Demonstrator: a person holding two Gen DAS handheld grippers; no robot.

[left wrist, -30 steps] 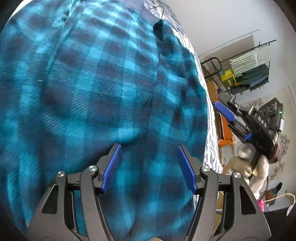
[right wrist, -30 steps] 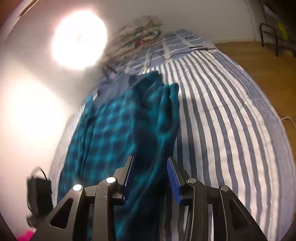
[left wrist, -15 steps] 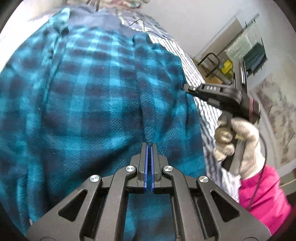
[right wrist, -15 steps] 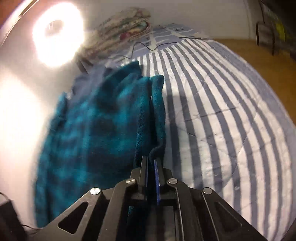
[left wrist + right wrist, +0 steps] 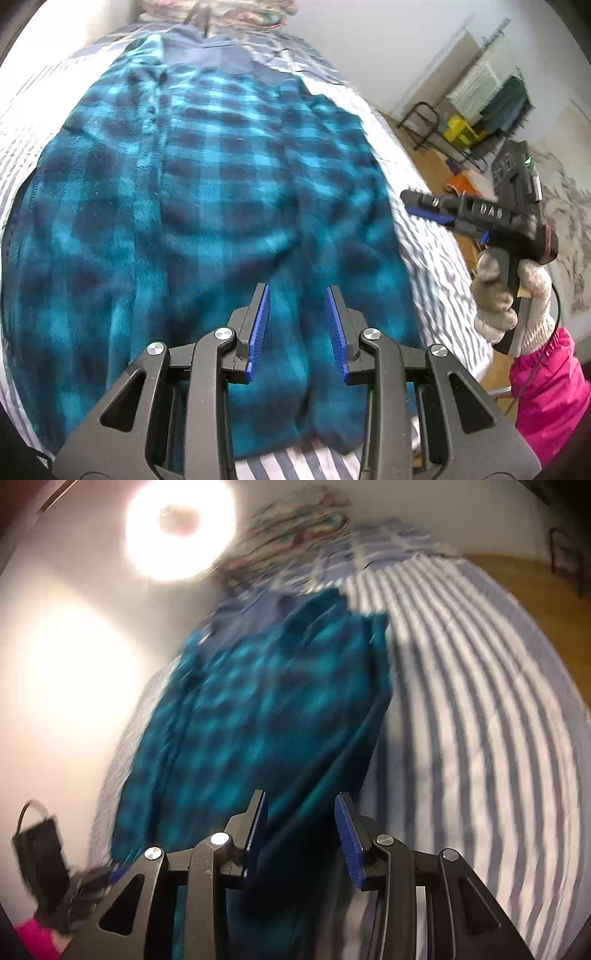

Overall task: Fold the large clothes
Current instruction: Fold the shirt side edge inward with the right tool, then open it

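Left wrist view: the left gripper (image 5: 297, 328), black with ribbed blue pads, hangs with its fingers spread apart and nothing between them, just above the near hem of a large teal-and-navy checked fleece garment (image 5: 207, 206). The garment lies spread lengthwise on a bed covered by a blue-and-white striped quilt (image 5: 428, 236), its far end reaching toward a grey-blue cloth (image 5: 221, 59) and a heap of multicoloured bedding (image 5: 221, 9) by the wall. A long fold of fleece runs along the garment's right side, ending in a rounded lobe directly below the open fingers. To the right, beyond the bed edge, the right gripper (image 5: 428, 212) is seen from the side, held by a hand in a cream knitted glove (image 5: 509, 295) with a bright pink sleeve (image 5: 546, 391) below it; its tip is over the quilt, apart from the fleece. A wire rack with hanging clothes (image 5: 491, 92) stands on the wooden floor behind.

In the right wrist view, which is motion-blurred, the right gripper (image 5: 301, 838) also has its blue pads spread wide, empty, above the garment's (image 5: 258, 716) folded right edge. The striped quilt (image 5: 480, 701) fills the right side. A bright round lamp (image 5: 179, 528) glares on the wall, and the left gripper (image 5: 107, 875) shows dimly at lower left.
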